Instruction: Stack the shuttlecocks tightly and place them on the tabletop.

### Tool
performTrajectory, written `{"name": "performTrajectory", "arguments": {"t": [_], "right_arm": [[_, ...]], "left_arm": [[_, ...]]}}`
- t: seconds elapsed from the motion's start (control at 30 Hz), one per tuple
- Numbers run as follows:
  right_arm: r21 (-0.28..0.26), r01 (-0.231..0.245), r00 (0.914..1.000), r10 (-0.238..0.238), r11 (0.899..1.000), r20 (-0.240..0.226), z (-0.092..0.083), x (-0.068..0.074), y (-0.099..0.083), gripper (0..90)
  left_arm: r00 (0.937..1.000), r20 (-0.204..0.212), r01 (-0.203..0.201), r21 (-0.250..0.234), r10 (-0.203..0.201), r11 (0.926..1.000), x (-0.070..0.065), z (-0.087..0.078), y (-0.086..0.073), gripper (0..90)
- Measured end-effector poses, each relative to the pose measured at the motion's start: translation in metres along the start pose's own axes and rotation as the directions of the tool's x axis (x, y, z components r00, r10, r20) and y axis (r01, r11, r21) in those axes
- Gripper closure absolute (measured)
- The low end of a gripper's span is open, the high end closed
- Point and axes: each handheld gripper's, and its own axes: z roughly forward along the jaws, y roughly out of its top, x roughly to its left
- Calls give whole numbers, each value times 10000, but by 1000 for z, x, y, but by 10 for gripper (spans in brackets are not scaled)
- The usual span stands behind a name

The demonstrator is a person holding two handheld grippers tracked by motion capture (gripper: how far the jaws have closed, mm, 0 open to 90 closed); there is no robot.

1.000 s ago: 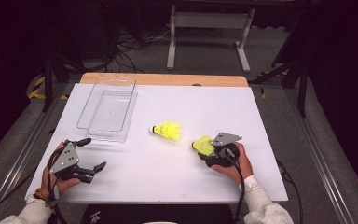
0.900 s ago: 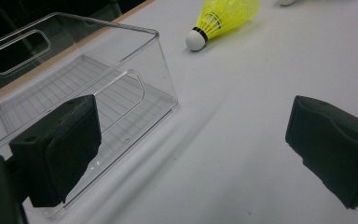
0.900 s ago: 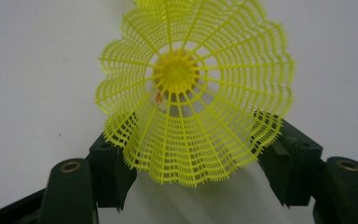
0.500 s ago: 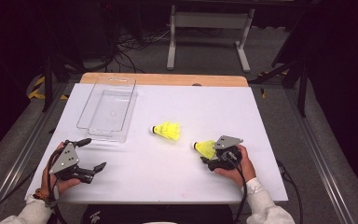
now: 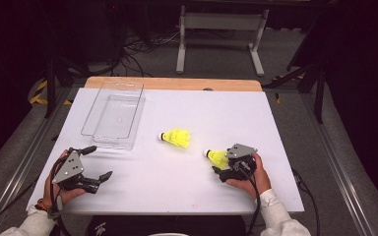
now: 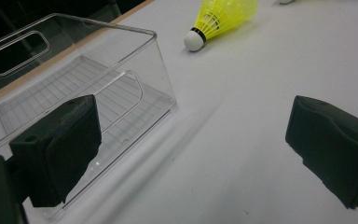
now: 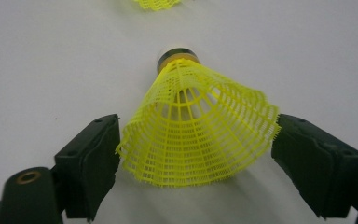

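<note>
A yellow mesh shuttlecock (image 5: 217,157) (image 7: 196,126) lies on the white table, cork end pointing away from my right gripper (image 5: 222,164) (image 7: 196,149). Its jaws have just been opening and now stand on either side of the skirt, at its edges without squeezing it. A second yellow shuttlecock (image 5: 177,137) (image 6: 219,16) (image 7: 156,3) lies near the table's middle. My left gripper (image 5: 100,161) (image 6: 191,144) rests open and empty at the front left, one jaw beside the near corner of the clear plastic box (image 5: 113,115) (image 6: 98,28).
The clear box is empty and stands at the back left of the white table (image 5: 226,113). A wooden strip (image 5: 177,83) runs along the far edge. Dark floor, cables and a metal stand (image 5: 221,29) lie beyond.
The right gripper's jaws have widened and the shuttlecock between them has settled flat on the table. Both hands stayed in place.
</note>
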Motion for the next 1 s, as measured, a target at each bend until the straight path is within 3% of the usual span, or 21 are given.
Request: {"name": "performTrajectory", "arguments": {"t": [0.5, 0.8, 1.0], "right_arm": [[-684, -212, 9984, 246, 9974, 503, -24, 8, -5, 162], [-865, 178, 9997, -165, 9961, 157, -32, 16, -5, 340], [-776, 401, 9992, -402, 9962, 2, -31, 21, -3, 406]], "left_arm": [[10000, -34, -18, 2, 18, 10000, 0, -1, 0, 43], [9999, -85, -55, 24, 56, 10000, -1, -1, 1, 43], [10000, -69, -55, 33, 55, 10000, 0, -2, 1, 43]]}}
